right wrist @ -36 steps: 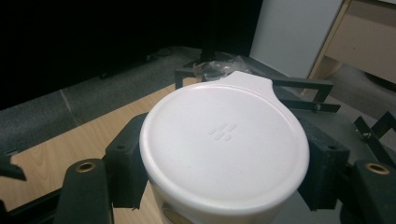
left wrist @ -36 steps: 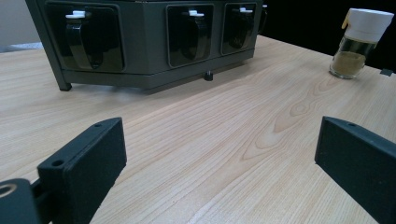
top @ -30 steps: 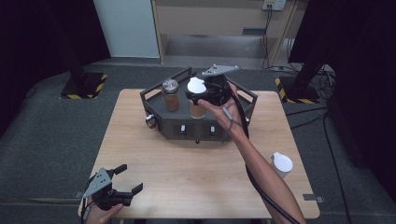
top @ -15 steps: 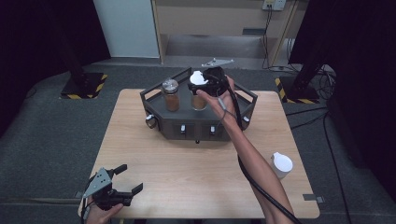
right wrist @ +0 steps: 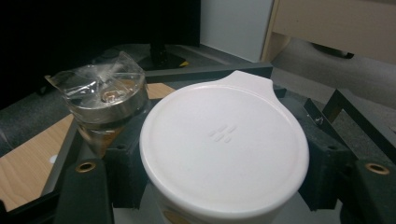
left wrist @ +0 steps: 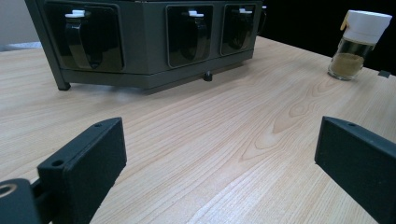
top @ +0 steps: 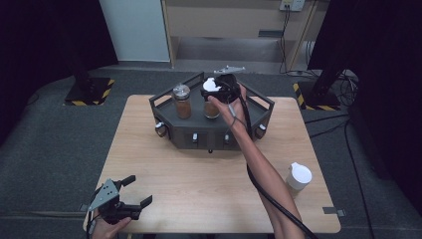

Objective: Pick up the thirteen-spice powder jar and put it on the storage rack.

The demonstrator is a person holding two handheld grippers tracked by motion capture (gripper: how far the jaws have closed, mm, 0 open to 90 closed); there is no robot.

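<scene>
Pale wood grain runs across the table (top: 199, 179) under both my arms, with dark floor around it. My right hand-held gripper (top: 219, 89) is clamped on the white-lidded jar (right wrist: 224, 149), one jaw on each side just under the lid, holding it over the grey rack (top: 164, 117). Just to the left of it stands the clear-lidded jar (right wrist: 105, 105) of brown spice, already in the rack. I judge I am seating this jar in its place; next it must go straight down, then the jaws release. My left hand-held gripper (top: 127, 199) rests low with jaws wide apart and empty; another white-capped jar (left wrist: 359, 44) stands far off ahead of it to the right. No writing is legible; the lid bears only small embossed dashes.
</scene>
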